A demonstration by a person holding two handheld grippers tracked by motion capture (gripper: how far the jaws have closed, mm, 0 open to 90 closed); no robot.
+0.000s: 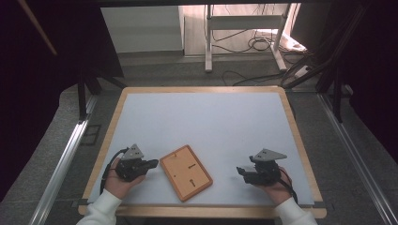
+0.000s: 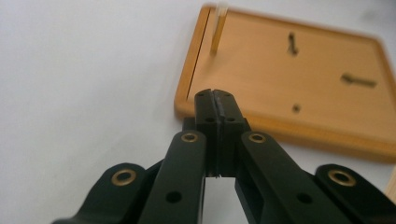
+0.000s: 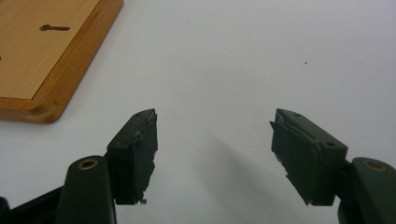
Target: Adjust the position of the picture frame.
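Note:
A flat wooden board (image 1: 186,172) with a raised rim and small dark slots lies face up near the table's front edge, between my two grippers. My left gripper (image 1: 154,164) rests at the board's left side, pointing at it, its jaws shut with nothing between them (image 2: 215,95). The board (image 2: 299,79) lies just beyond its tips. My right gripper (image 1: 240,171) sits to the right of the board, some way off it, jaws open and empty (image 3: 214,121) over bare table. The board's corner (image 3: 46,60) is at the upper left of the right gripper view.
The white table top (image 1: 206,122) has a wooden rim. Past its far edge stand a metal stand (image 1: 244,37) and loose cables (image 1: 256,44) on the floor. Metal rails run along both sides of the table.

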